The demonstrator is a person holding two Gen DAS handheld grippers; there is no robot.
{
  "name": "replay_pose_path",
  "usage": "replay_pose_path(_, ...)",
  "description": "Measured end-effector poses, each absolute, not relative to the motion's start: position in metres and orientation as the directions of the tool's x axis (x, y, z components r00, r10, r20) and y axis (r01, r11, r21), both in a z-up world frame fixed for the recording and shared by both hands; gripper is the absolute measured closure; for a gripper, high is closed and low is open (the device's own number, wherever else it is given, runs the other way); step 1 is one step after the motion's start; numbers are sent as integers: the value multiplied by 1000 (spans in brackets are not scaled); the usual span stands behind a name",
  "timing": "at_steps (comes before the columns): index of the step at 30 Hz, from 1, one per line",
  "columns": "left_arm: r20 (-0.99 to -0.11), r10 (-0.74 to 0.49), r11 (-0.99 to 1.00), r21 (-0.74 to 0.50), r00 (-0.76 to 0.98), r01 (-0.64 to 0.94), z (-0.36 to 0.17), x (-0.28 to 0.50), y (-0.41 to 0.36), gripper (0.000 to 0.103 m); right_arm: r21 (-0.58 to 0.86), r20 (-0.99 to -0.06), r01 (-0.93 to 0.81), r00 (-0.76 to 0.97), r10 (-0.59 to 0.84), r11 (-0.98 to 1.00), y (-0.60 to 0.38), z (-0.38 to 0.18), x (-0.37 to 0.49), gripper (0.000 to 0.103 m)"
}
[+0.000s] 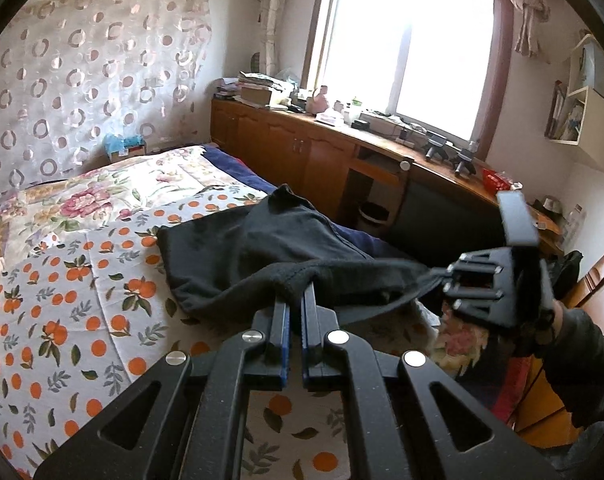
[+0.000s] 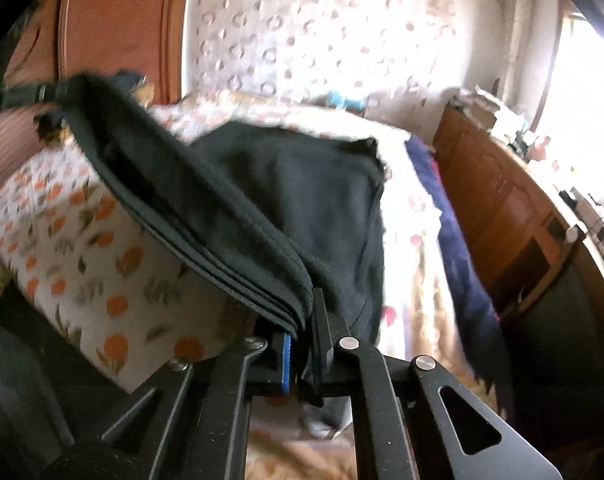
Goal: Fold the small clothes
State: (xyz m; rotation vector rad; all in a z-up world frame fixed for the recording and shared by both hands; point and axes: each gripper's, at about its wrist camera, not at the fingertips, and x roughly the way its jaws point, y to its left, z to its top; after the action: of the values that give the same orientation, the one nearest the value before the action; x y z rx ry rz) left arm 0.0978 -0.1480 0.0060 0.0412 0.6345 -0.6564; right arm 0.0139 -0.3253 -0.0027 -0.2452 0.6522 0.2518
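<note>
The black garment (image 1: 261,248) lies near the bed's (image 1: 81,280) right edge, its near hem lifted. The left tool (image 1: 295,300) pinches this hem; the right tool (image 2: 302,320) is clamped, apparently on the same hem.

A bed is covered by an orange-print quilt (image 1: 81,280), with a floral quilt (image 1: 101,192) laid beyond it and a dark blue blanket (image 1: 237,164) along its far edge. A circle-patterned curtain (image 1: 81,80) is hung behind the bed. A long wooden cabinet (image 1: 285,152) is set under the bright window (image 1: 410,52), its top crowded with books and small items. A wall shelf (image 1: 582,116) is mounted at the right.
</note>
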Motion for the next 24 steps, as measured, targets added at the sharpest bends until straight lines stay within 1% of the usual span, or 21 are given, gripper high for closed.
replay_pose_path(5, -563, -538, 816, -162, 627, 555, 5, 118, -136, 98, -97, -547, -285, 815, 188, 954, -326, 25, 34, 97)
replay_pose_path(11, -577, -512, 837, -170, 636, 520, 1, 161, -124, 98, -157, -517, -296, 837, 177, 942, -306, 45, 76, 97)
replay_pose_path(14, -593, -497, 847, -173, 633, 502, -2, 189, -123, 98, -181, -528, -309, 832, 173, 934, -300, 47, 107, 97)
replay_pose_path(18, -623, -473, 857, -164, 623, 488, -10, 225, -124, 98, -205, -556, -327, 814, 165, 922, -295, 36, 152, 96)
replay_pose_path(24, -688, -446, 869, -181, 572, 461, -34, 282, -129, 98, -151, -629, -354, 755, 186, 923, -306, 17, 204, 96)
